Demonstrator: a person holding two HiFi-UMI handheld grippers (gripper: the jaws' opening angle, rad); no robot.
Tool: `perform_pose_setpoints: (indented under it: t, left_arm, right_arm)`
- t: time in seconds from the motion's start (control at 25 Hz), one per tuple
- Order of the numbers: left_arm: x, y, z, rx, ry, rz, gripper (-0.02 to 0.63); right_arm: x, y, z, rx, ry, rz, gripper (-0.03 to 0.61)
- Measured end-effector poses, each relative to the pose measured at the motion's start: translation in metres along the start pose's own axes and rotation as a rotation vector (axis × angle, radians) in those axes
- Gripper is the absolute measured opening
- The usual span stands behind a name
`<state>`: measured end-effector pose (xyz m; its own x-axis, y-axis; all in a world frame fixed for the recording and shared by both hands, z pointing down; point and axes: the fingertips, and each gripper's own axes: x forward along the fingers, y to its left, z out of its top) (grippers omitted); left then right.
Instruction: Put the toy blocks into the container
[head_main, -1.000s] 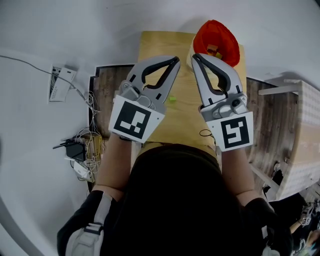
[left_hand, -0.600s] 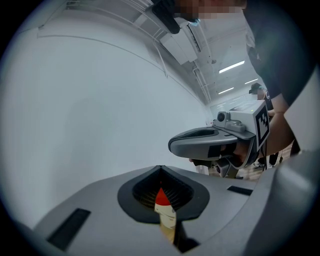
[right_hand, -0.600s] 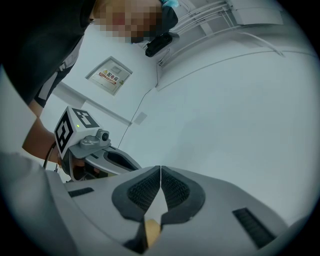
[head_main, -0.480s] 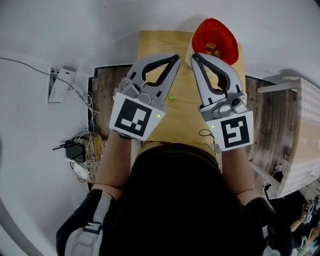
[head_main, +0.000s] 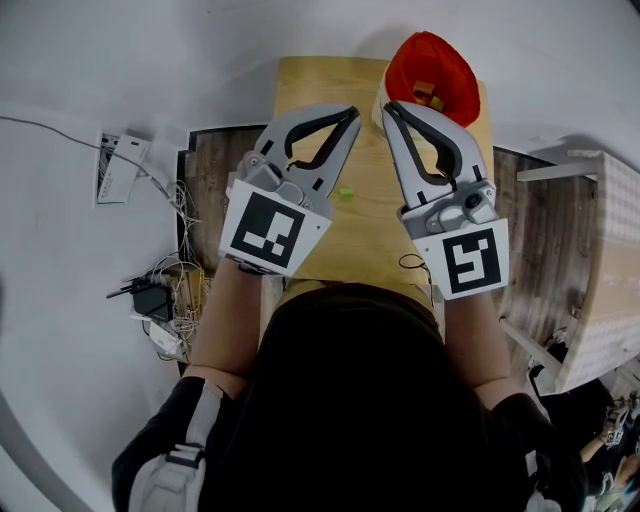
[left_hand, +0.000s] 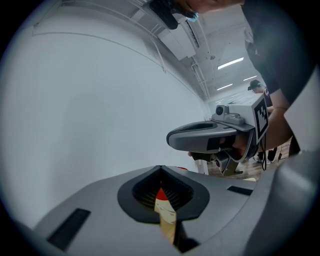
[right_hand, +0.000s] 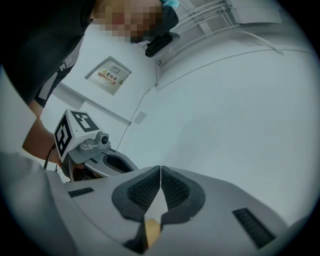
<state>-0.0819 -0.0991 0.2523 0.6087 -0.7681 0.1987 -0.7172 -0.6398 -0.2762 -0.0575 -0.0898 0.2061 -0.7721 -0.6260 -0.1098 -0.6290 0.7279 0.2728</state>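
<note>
Broadly, the wooden table is taking up the middle of the head view, and the red container is sitting at its far right corner, very close to the edge. Both tools are hovering on the near side of the container. The left gripper is pointing toward it from the near left, while the right gripper is reaching in with its tip just beside the container's near rim. Each gripper is showing its jaws pressed together with nothing between them, so neither is carrying a block. A small green block is lying on the table near and to the left of the container, between the two grippers and just beside the left one's body. Inside the container, at least one yellowish block is showing. The green block looks like the piece left to collect, and I judge it the tricky part. Being so small and light, it is liable to skid away if closed jaws are brought down on it before opening. The right gripper, standing so near the rim, is also risking a nudge that could tip the container off that corner.
</note>
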Motion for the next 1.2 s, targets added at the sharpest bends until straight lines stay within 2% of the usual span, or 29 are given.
perform_pose_setpoints:
  t: [0.12,0.28,0.36,0.44,0.72,0.92,1.2]
  left_arm:
    - [0.001,-0.002,-0.007,-0.001,0.029,-0.011,0.011]
    - [0.006,-0.019,-0.041,-0.007,0.168,-0.11,0.023]
    - [0.009,-0.034,-0.064,-0.01,0.246,-0.185,0.108]
    - [0.009,-0.05,-0.086,-0.004,0.314,-0.255,0.15]
    - [0.008,-0.1,-0.189,0.056,0.606,-0.466,0.213]
    - [0.006,-0.121,-0.246,0.008,0.766,-0.533,0.232]
    - [0.014,-0.143,-0.294,0.001,0.876,-0.593,0.238]
  right_arm:
    - [0.0,0.0,-0.003,0.003,0.004,-0.002,0.031]
    - [-0.001,0.0,-0.007,0.01,0.01,-0.002,0.031]
    - [-0.001,0.001,-0.008,0.011,0.014,-0.001,0.031]
    - [-0.001,0.002,-0.009,0.012,0.017,-0.002,0.031]
    - [-0.005,-0.002,-0.014,0.02,0.027,-0.013,0.031]
    - [-0.009,-0.009,-0.022,0.025,0.043,-0.022,0.031]
    - [-0.018,-0.017,-0.028,0.033,0.05,-0.042,0.031]
